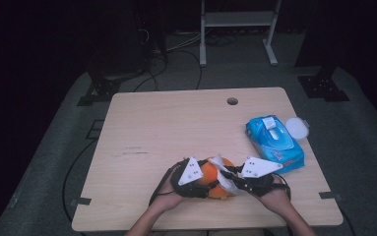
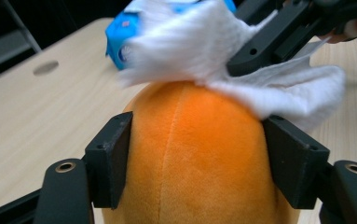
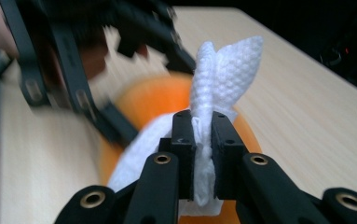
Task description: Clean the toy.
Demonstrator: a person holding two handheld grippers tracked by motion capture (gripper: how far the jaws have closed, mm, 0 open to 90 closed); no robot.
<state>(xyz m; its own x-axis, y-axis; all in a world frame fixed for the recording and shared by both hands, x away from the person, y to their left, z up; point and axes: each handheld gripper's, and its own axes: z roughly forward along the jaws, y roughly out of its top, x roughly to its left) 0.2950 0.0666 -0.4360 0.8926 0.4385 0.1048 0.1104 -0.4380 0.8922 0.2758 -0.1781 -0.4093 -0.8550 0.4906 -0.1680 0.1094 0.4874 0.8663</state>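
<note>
The left gripper (image 2: 195, 154) clamps the orange plush toy (image 2: 199, 158) at the table's six o'clock; the right gripper (image 3: 203, 135) pinches a white wipe (image 3: 225, 70) lying on the toy.

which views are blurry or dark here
High view: dim, with the room beyond the table nearly black. Left gripper view: the orange plush ball is sharp, while the white wipe and blue wipes pack look soft. Right gripper view: the wipe in the right claw is crisp; the left claw behind is smeared.
</note>
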